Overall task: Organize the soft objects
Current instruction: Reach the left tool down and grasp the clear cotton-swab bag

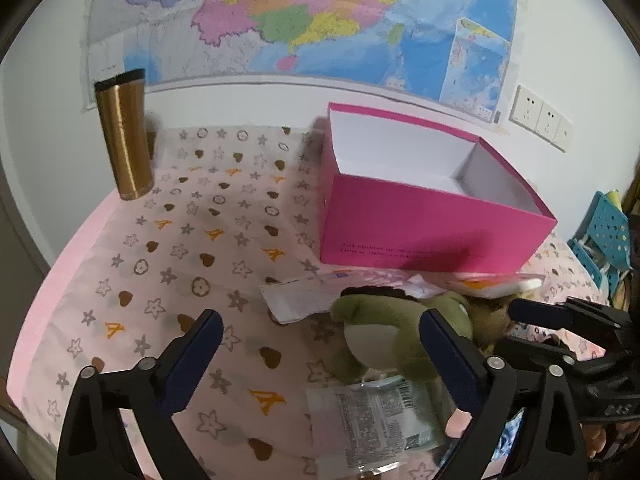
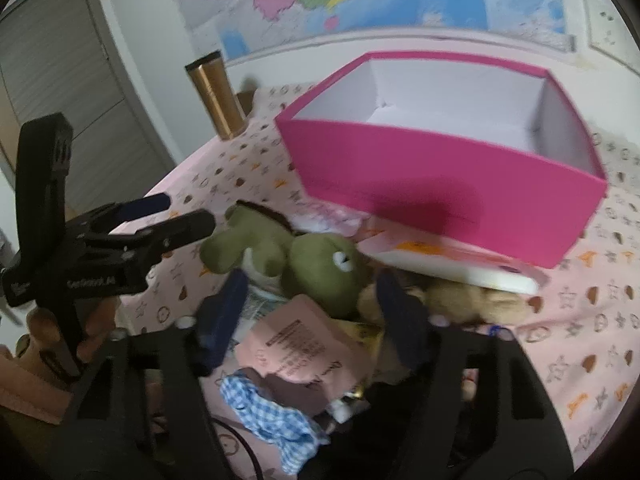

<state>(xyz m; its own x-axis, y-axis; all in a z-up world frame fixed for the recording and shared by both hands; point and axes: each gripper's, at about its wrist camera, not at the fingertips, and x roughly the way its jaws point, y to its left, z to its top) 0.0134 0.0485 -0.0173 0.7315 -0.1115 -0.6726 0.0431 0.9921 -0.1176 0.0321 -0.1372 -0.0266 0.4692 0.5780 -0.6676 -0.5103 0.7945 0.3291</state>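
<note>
A green plush frog [image 1: 384, 332] [image 2: 308, 260] lies on the patterned bedsheet in front of an open pink box [image 1: 432, 216] [image 2: 440, 168] with a white inside. A tan plush toy [image 2: 472, 300] lies to its right, under a pink-and-white flat item [image 2: 460, 264]. My left gripper [image 1: 320, 336] is open, its right finger [image 1: 448, 344] beside the frog. My right gripper [image 2: 312, 304] is open, straddling the frog's head from the near side. The left gripper also shows in the right wrist view [image 2: 176, 216], left of the frog.
A gold tumbler [image 1: 124, 140] [image 2: 216, 96] stands at the back left by the wall. A clear packet [image 1: 380, 416], a pink packet [image 2: 308, 344] and blue checked cloth [image 2: 272, 412] lie near the frog. Blue perforated rack [image 1: 604, 232] at the right.
</note>
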